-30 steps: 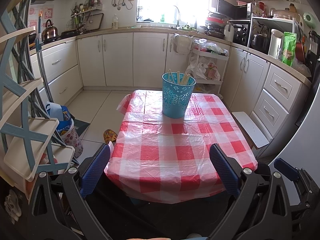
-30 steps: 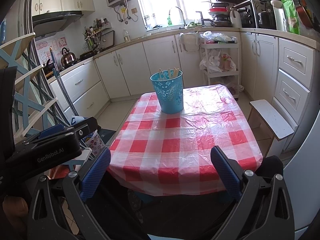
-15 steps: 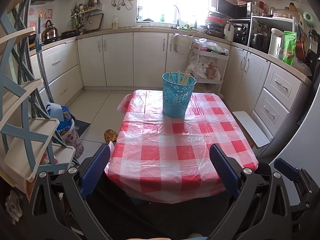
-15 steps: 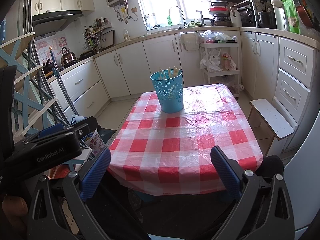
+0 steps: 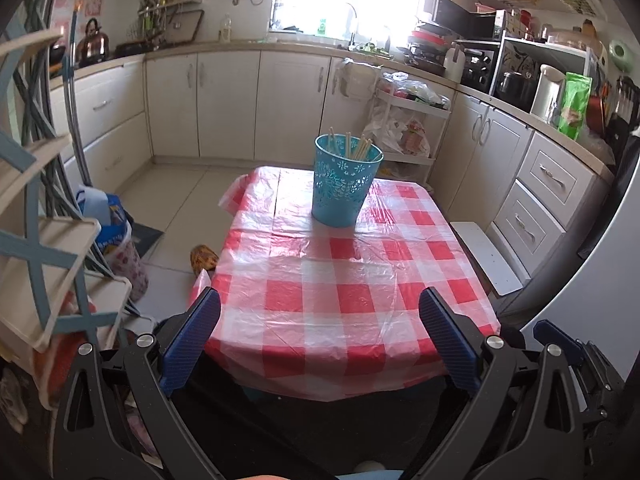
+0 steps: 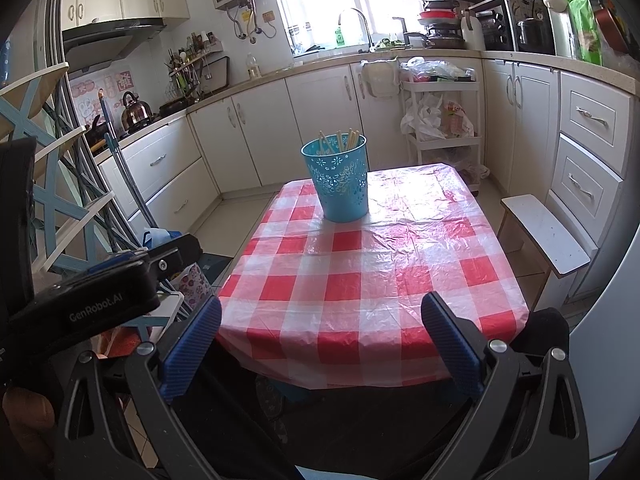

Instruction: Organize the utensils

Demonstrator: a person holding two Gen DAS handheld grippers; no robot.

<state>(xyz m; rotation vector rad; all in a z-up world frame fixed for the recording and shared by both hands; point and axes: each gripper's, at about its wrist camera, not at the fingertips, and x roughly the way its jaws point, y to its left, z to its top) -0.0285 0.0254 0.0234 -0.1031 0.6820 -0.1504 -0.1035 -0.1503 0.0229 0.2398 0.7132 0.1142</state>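
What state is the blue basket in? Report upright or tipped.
Upright: the blue basket stands on the checked tablecloth, chopsticks poking above its rim.

Both wrist cameras looked from off the near edge of the checked table (image 5: 320, 300), facing along it toward the blue bucket (image 5: 344, 188) at its far end; the right view sat further right, catching the left gripper's body (image 6: 100, 292)
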